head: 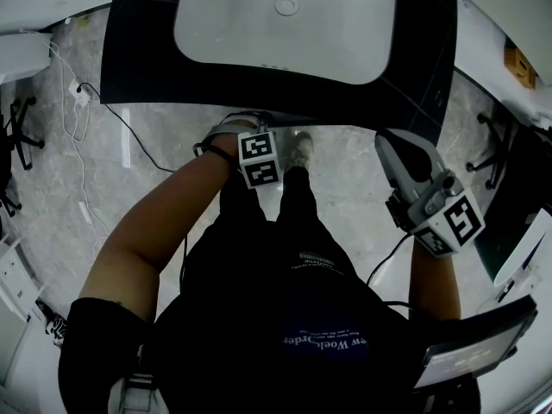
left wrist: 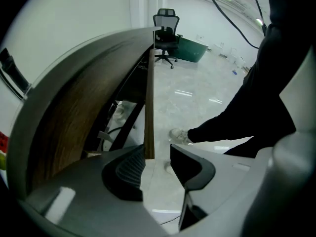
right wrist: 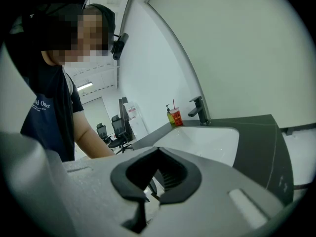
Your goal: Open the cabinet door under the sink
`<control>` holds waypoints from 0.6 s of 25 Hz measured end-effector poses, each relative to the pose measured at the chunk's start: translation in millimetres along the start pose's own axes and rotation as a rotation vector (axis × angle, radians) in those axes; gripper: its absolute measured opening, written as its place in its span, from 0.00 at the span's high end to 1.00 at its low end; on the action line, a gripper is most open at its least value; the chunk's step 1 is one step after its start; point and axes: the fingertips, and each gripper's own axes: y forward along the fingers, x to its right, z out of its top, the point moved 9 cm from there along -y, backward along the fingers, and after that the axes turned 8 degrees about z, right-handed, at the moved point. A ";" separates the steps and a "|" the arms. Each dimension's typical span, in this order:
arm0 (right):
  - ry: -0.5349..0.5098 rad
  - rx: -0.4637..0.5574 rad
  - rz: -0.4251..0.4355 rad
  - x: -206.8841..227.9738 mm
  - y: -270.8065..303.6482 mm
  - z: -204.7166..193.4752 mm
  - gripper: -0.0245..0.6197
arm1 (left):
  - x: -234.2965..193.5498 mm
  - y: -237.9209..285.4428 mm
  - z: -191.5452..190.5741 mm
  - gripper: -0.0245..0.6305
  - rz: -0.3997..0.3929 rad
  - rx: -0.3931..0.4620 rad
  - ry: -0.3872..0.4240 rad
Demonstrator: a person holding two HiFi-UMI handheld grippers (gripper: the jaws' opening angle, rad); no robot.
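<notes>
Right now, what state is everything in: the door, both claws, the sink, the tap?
door: partly open, with its edge between the jaws of the left claw.
left claw: open, jaws apart either side of the door edge.
right claw: shut, holding nothing.
sink: empty.
tap: no water running.

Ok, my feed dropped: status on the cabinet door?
Left gripper open, door edge between its jaws. Right gripper shut, empty. Cabinet door ajar. No obstruction seen.
</notes>
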 end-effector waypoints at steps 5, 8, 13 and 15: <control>0.002 -0.003 -0.009 -1.8 -16.0 0.9 0.96 | 16.7 18.2 8.0 0.68 -0.122 -0.059 0.008; -0.006 -0.009 -0.010 1.3 -29.3 2.8 0.96 | 11.7 39.1 13.0 0.68 -0.035 -0.098 -0.010; -0.022 -0.025 0.013 13.6 -52.3 4.0 0.96 | 11.9 51.8 19.7 0.86 0.096 -0.166 -0.043; -0.020 -0.016 0.037 17.3 -55.5 6.2 0.96 | 22.4 52.1 21.0 0.86 0.087 -0.178 -0.077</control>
